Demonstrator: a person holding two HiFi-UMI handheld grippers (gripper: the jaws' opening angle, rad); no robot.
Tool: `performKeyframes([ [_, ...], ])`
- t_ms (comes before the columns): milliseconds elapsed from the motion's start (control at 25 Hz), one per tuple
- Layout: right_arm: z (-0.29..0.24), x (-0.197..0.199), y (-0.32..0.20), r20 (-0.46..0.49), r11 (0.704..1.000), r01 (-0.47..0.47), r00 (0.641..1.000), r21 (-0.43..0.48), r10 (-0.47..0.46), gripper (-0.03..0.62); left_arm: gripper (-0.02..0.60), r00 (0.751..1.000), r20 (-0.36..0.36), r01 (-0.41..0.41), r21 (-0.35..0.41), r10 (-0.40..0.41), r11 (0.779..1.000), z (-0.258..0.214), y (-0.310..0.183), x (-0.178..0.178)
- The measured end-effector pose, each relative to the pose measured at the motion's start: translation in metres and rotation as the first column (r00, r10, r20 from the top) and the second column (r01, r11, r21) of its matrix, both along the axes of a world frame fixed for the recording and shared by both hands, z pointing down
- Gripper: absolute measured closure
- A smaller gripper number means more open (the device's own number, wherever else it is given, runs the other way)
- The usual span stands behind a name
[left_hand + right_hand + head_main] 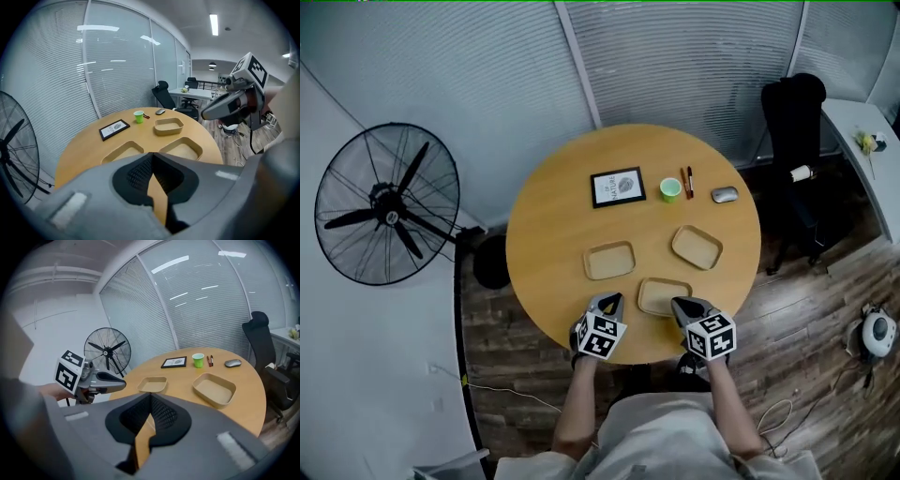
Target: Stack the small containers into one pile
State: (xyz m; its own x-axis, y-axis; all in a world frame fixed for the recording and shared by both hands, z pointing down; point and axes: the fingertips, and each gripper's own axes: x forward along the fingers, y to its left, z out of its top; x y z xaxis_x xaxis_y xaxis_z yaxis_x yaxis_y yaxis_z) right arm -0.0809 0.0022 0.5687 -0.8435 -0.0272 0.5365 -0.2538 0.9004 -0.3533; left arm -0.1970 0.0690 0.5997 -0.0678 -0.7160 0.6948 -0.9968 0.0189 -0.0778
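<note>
Nothing's stacked yet. All three small containers sit apart on the tabletop (553, 216): the nearest container (664, 295) is close to the edge between the two grippers, with the left container (609, 260) and right container (697, 247) further in.

The left gripper (612, 302) and right gripper (682, 306) both have their jaws pinched together with nothing in them.

My worry is that these look light and shallow. A sloppy pinch on that thin rim could shove the nearest one off the edge, or drop it in crooked so it won't nest.

Readable text? Not really. The framed picture (618, 187) has print, but it's way too small, and the grippers only carry square markers.
</note>
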Motion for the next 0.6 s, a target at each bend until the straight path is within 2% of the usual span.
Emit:
performKeyframes([
  [200, 0.007, -0.017, 0.011, -0.011, 0.999, -0.051, 0.999, 0.005, 0.051, 0.595, 0.574, 0.995, 0.009, -0.102, -0.027, 0.103, 0.994, 0.022, -0.008, -0.027],
  [320, 0.013, -0.026, 0.014, -0.022, 0.996, -0.084, 0.996, -0.007, 0.084, 0.595, 0.574, 0.983, 0.028, -0.177, -0.067, 0.179, 0.982, 0.039, -0.014, -0.040],
  [440, 0.018, -0.029, 0.014, -0.037, 0.994, -0.110, 0.993, -0.005, 0.110, 0.595, 0.574, 0.957, 0.065, -0.272, -0.134, 0.283, 0.953, 0.062, -0.023, -0.046],
  [600, 0.021, -0.030, 0.011, -0.058, 0.991, -0.135, 0.989, 0.007, 0.135, 0.595, 0.572, 0.905, 0.130, -0.374, -0.213, 0.405, 0.903, 0.085, -0.034, -0.055],
])
